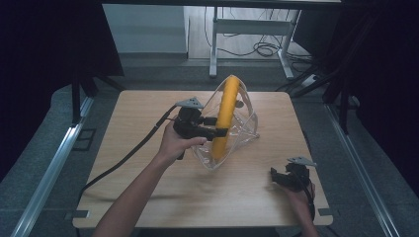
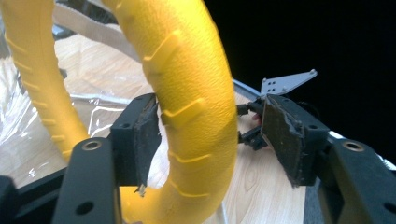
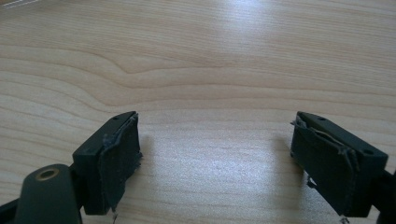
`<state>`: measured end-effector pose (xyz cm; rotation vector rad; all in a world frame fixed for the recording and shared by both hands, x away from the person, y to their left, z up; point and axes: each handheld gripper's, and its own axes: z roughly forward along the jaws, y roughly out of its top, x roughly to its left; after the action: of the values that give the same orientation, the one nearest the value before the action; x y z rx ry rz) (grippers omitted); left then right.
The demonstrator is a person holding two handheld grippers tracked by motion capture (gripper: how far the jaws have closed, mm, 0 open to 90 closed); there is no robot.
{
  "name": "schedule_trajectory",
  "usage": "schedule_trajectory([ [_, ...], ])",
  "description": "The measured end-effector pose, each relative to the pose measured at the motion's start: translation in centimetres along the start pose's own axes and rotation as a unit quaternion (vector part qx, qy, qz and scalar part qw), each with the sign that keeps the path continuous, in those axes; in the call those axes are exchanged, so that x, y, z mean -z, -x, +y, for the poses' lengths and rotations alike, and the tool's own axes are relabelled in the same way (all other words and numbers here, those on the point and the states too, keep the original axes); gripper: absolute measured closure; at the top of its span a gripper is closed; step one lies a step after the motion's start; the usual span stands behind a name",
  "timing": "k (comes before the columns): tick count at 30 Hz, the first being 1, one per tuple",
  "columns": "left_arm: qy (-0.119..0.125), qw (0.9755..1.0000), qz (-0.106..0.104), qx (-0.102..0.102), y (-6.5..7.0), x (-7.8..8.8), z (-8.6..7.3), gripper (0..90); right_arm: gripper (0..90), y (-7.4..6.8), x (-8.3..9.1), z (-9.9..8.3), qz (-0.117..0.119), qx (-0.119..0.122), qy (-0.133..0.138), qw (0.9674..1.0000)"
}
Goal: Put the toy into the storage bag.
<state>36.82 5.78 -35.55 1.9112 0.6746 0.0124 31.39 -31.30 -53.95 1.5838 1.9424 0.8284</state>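
Jaws of our left gripper (image 2: 210, 140) stand apart around the yellow ring (image 2: 196, 107), one pad touching. It stands upright mid-table in a clear bag (image 1: 237, 126); we judge it light, stiff, textured. Our right gripper (image 3: 233, 158) rests released, empty.

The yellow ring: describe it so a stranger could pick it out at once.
Start at the wooden table and look just past its middle, where the left gripper reaches in. There the yellow ring stands on edge inside a crumpled clear plastic bag. Its bright colour, thick textured body and raised ribs mark it out.
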Motion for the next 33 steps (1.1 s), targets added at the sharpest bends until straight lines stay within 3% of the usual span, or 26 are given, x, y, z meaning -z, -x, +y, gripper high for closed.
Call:
schedule_trajectory([
  [3, 0.005, 1.0, 0.008, -0.002, 0.1, 0.3, 0.0, 32.3, 15.5, 0.0, 0.0, 0.0, -0.001, 0.001, 0.001, 1.0],
  [10, 0.01, 0.999, 0.034, -0.027, 1.0, 1.4, -0.2, 28.9, 15.5, 0.0, 0.0, 0.0, 0.0, 0.001, 0.0, 1.0],
  [14, 0.017, 0.9994, 0.026, -0.016, 0.8, 1.9, -0.6, 28.6, 15.5, 0.0, 0.0, 0.0, -0.001, 0.0, 0.001, 1.0],
  [20, 0.018, 0.9992, 0.037, -0.005, 0.0, 3.0, -1.9, 28.5, 15.5, 0.0, 0.0, 0.0, 0.0, 0.001, 0.001, 1.0],
  [24, 0.009, 0.9988, 0.048, 0.002, -0.4, 4.0, -3.2, 28.2, 15.5, 0.0, 0.0, 0.0, -0.001, 0.001, 0.001, 1.0],
  [30, 0.001, 0.9988, 0.048, 0.013, -0.9, 4.9, -4.7, 27.6, 15.5, 0.0, 0.0, 0.0, -0.001, 0.001, 0.001, 1.0],
  [33, 0.003, 0.9987, 0.045, 0.023, -1.3, 5.5, -6.2, 27.6, 15.5, 0.0, 0.0, 0.0, -0.001, 0.001, 0.001, 1.0],
])
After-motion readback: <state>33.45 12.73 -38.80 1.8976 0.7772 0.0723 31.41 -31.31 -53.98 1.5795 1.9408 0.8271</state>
